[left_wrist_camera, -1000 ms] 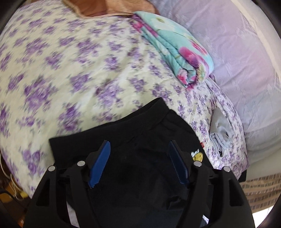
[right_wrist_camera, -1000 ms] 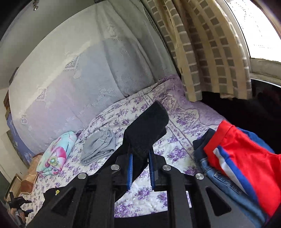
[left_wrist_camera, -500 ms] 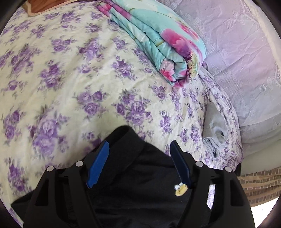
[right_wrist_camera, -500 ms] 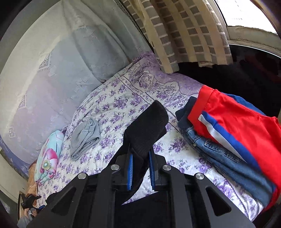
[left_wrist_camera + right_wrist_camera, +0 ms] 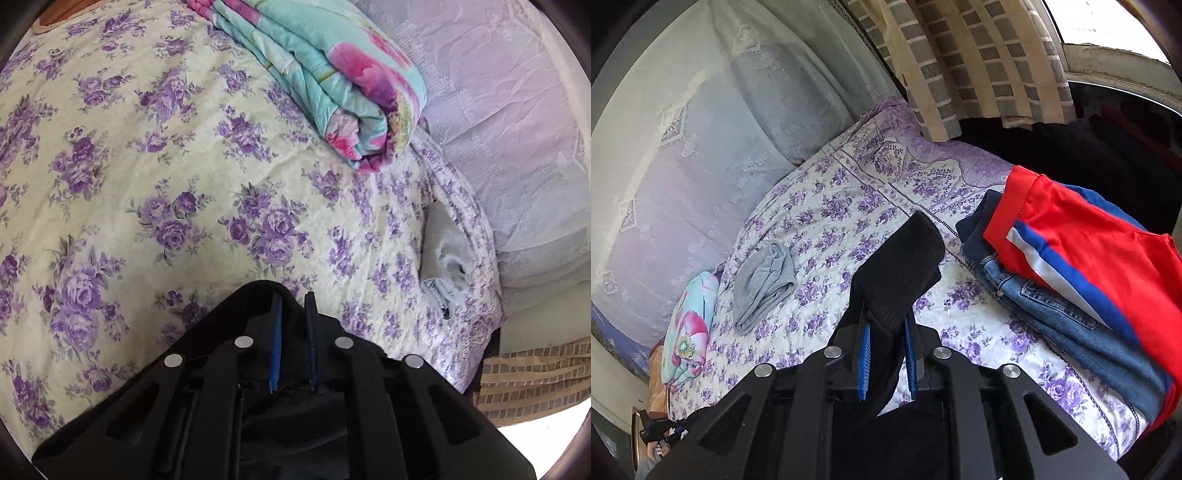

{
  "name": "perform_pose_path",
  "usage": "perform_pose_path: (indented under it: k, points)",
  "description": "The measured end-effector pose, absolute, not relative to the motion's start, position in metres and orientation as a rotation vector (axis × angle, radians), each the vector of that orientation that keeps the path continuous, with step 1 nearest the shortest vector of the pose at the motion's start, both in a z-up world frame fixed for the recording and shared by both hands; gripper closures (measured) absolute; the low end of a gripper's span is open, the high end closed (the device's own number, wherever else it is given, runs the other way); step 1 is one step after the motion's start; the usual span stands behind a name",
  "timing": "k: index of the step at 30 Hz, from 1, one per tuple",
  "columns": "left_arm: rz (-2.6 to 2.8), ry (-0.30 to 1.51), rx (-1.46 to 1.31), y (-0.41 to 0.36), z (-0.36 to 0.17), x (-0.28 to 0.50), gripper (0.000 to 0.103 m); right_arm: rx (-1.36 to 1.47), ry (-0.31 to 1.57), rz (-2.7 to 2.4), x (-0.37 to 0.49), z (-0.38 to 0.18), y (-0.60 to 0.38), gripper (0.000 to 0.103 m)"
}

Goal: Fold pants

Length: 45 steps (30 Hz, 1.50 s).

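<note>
While both grippers clamp the black pants (image 5: pixel 901 273) over the floral bedsheet (image 5: pixel 155 177), the left gripper (image 5: pixel 293 306) pinches a fold between narrow jaws, and the right gripper (image 5: pixel 888 328) grips a ribbed cuff. Beyond the pants lie a grey garment (image 5: pixel 762 280) and folded jeans (image 5: pixel 1052 306) under a red garment (image 5: pixel 1100 254); farther off, a teal floral quilt (image 5: pixel 332 85) rests.

Nothing readable showed anywhere I looked. The black pants (image 5: pixel 901 266), the red shorts (image 5: pixel 1100 258) and the jeans (image 5: pixel 1052 306) near the bed's (image 5: pixel 184 155) edge carried no legible label or number.
</note>
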State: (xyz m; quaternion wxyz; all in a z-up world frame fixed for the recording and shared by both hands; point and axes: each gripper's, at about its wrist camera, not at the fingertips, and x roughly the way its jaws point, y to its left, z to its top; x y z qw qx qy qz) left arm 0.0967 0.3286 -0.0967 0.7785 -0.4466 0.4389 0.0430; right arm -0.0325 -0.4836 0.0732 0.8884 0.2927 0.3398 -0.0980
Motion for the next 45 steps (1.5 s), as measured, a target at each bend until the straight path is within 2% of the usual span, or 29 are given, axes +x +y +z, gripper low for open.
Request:
perform_pose_path:
  k: [5, 9, 10, 11, 12, 13, 18, 19, 20, 21, 22, 28, 32, 39, 41, 43, 45]
  points:
    - [0.143, 0.760, -1.075, 0.355, -0.061, 0.065, 0.094, 0.607, 0.697, -0.194, -0.020, 0.071, -0.485, 0.088]
    - [0.242, 0.666, -1.108, 0.381, -0.051, 0.067, 0.094, 0.623, 0.738, -0.142, 0.030, 0.050, -0.485, 0.088]
    - [0.261, 0.645, -1.113, 0.386, -0.054, 0.073, 0.100, 0.618, 0.764, -0.136, 0.049, 0.039, -0.484, 0.084]
    - [0.277, 0.625, -1.118, 0.391, -0.059, 0.078, 0.101, 0.602, 0.794, -0.144, 0.070, 0.027, -0.483, 0.078]
    - [0.316, 0.615, -1.126, 0.395, -0.065, 0.083, 0.101, 0.570, 0.827, -0.159, 0.090, 0.013, -0.480, 0.048]
    - [0.375, 0.618, -1.138, 0.399, -0.074, 0.086, 0.101, 0.527, 0.867, -0.181, 0.108, 0.000, -0.475, 0.035]
    - [0.283, 0.659, -1.127, 0.375, -0.074, 0.079, 0.101, 0.640, 0.834, -0.117, 0.107, -0.016, -0.467, 0.036]
    - [0.266, 0.674, -1.089, 0.366, -0.069, 0.073, 0.093, 0.651, 0.837, -0.111, 0.100, -0.017, -0.467, 0.037]
    - [0.249, 0.698, -1.065, 0.357, -0.066, 0.068, 0.080, 0.668, 0.841, -0.104, 0.092, -0.019, -0.470, 0.037]
    - [0.237, 0.720, -1.050, 0.348, -0.064, 0.062, 0.074, 0.701, 0.849, -0.099, 0.086, -0.024, -0.473, 0.042]
    - [0.231, 0.732, -1.044, 0.341, -0.065, 0.055, 0.066, 0.741, 0.866, -0.095, 0.079, -0.031, -0.477, 0.053]
    - [0.190, 0.842, -1.031, 0.301, -0.078, 0.022, 0.063, 0.849, 0.936, -0.100, 0.066, -0.065, -0.483, 0.079]
    - [0.192, 0.901, -1.043, 0.278, -0.089, 0.004, 0.056, 0.785, 1.048, -0.041, 0.086, -0.078, -0.457, 0.080]
    - [0.184, 0.932, -1.039, 0.249, -0.086, -0.004, 0.054, 0.592, 1.043, 0.028, 0.179, -0.067, -0.428, 0.080]
    - [0.184, 0.929, -1.025, 0.246, -0.082, -0.010, 0.047, 0.620, 1.018, 0.071, 0.171, -0.060, -0.430, 0.079]
    - [0.201, 0.937, -1.017, 0.244, -0.083, -0.019, 0.045, 0.716, 0.992, 0.077, 0.154, -0.059, -0.444, 0.074]
    - [0.214, 0.943, -1.039, 0.245, -0.088, -0.027, 0.045, 0.824, 0.972, 0.068, 0.134, -0.065, -0.464, 0.074]
